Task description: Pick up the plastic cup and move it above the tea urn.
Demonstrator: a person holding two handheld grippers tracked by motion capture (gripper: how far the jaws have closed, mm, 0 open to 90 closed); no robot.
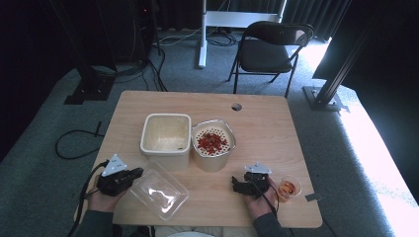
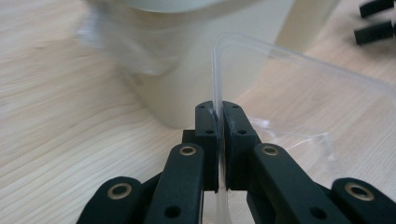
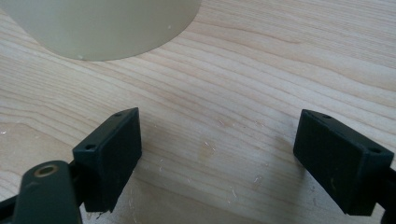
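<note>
While the left gripper pinches the rim of the clear lid, thin, light and bendy, jutting out ahead of it, the right gripper rests open, holding nothing.

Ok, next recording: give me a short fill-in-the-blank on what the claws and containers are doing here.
1. The left claw is shut on the rim of the clear plastic ____.
2. The right claw rests on the table with its jaws ____.
3. The red pieces lie in the ____ strainer insert of the round container.
4. The small cup stands beside the ____ claw.

Missing words: lid; open; perforated; right
</note>
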